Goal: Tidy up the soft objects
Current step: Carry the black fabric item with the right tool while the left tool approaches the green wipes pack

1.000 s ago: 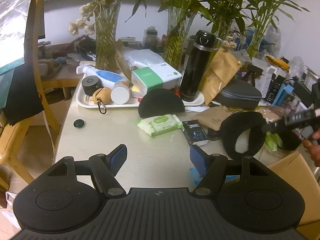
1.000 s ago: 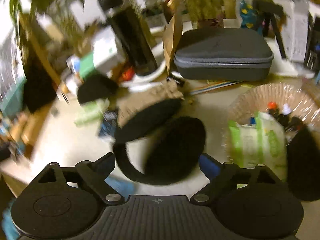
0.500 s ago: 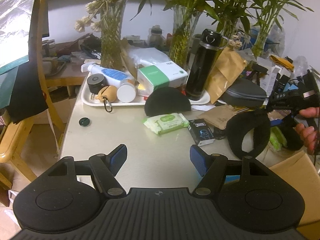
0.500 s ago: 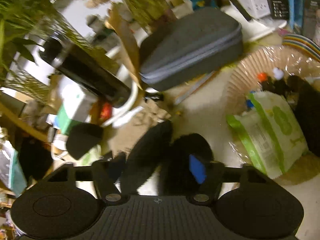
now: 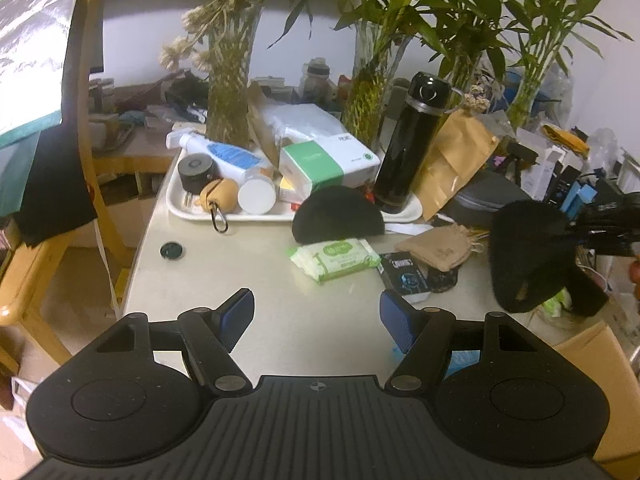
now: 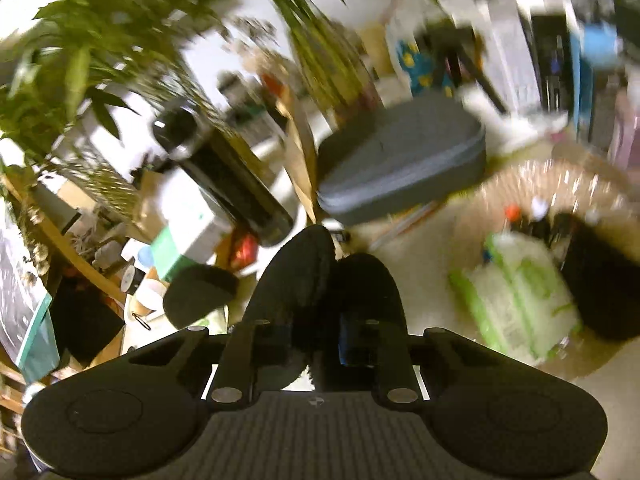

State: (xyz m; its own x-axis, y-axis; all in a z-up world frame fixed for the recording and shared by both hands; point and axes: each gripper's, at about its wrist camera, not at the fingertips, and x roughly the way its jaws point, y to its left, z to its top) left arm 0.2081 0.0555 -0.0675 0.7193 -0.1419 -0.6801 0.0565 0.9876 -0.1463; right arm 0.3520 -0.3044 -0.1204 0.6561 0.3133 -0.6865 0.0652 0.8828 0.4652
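The left gripper (image 5: 316, 312) hovers over the near edge of a pale table (image 5: 304, 332), its blue-padded fingers (image 5: 238, 312) spread wide with nothing between them. The stretch of table just ahead of it is bare. Towards the far left edge, a white tray (image 5: 176, 204) holds bottles and a green-and-white box (image 5: 328, 162). A black fuzzy pad (image 5: 338, 220) sits against the tray's front rim, and a green pack of wipes (image 5: 334, 259) lies just in front of it. A tall black flask (image 5: 408, 148) stands at the tray's right end. Past it, the table's right side is crowded with a grey zip case (image 6: 400, 160) and a brown paper bag (image 5: 452, 164).

The right gripper (image 6: 316, 344) has just been closing, and its fingers now pinch the black fluffy earmuffs (image 6: 328, 280), lifted off the table near its right edge. This view is motion-blurred, so the pads themselves are hard to make out. In the left view the gripper's body is cut off by the frame. To the right sits a clear bowl (image 6: 532, 184) holding more wipes, its contents smeared.
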